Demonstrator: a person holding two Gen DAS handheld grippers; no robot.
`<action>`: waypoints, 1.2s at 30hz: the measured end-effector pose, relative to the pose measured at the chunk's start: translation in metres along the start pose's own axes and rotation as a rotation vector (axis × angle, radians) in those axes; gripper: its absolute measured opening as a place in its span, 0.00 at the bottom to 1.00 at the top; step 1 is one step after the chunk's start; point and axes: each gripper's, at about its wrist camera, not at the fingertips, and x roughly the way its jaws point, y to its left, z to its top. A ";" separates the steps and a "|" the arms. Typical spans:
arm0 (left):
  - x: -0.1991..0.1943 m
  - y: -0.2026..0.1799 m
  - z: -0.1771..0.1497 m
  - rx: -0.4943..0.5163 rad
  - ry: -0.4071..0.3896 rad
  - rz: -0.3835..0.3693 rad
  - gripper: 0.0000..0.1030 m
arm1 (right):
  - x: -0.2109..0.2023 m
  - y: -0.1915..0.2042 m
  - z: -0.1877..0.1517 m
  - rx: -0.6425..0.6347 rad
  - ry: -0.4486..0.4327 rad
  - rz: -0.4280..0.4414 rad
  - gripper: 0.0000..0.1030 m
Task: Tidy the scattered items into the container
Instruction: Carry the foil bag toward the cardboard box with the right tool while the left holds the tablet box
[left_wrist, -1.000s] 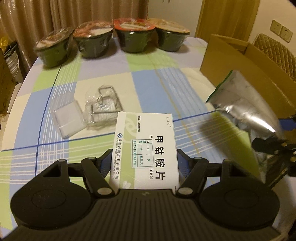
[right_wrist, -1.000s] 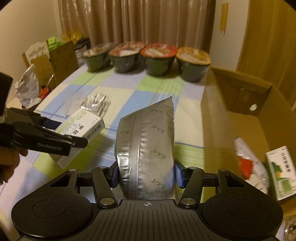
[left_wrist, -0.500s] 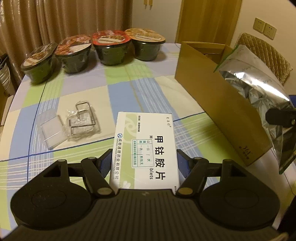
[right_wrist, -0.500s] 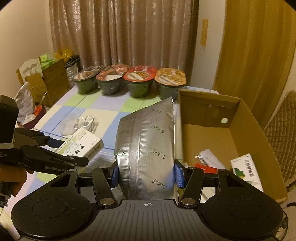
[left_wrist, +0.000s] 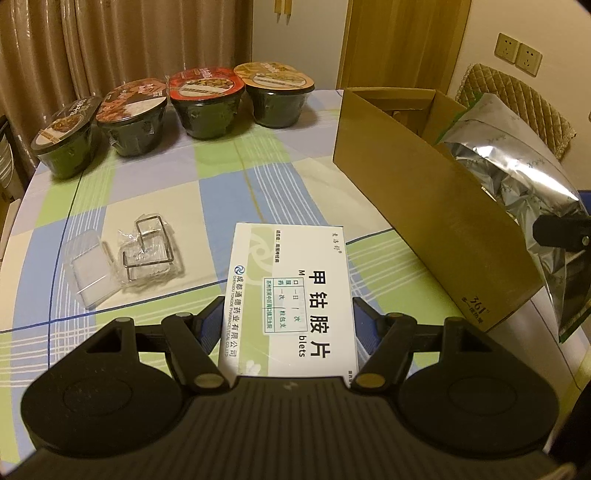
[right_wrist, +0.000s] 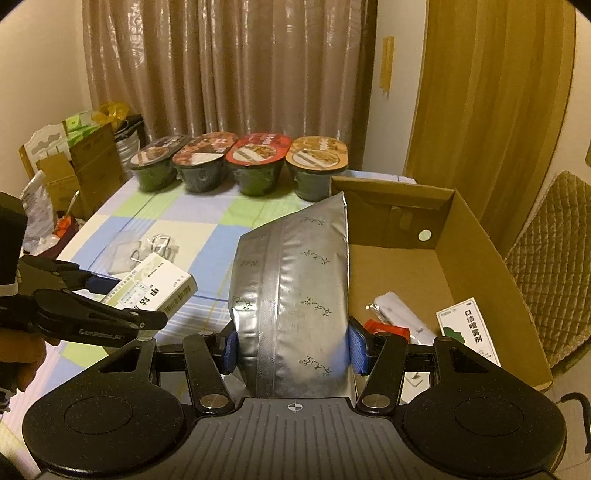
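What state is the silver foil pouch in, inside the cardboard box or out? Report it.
Out. The silver foil pouch is upright, clamped in the right gripper, held near the cardboard box wall, not resting on its floor.

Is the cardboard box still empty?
No, the cardboard box already holds a white-green carton and a white packet.
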 end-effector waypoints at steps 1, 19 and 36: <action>0.000 0.000 0.000 0.000 0.000 0.000 0.65 | 0.000 0.000 0.000 0.001 0.001 -0.002 0.56; -0.017 -0.015 0.016 -0.011 -0.066 -0.025 0.65 | -0.003 -0.021 0.000 0.061 -0.015 -0.013 0.56; -0.045 -0.084 0.043 -0.012 -0.079 -0.051 0.65 | -0.034 -0.082 0.015 0.143 -0.089 -0.029 0.56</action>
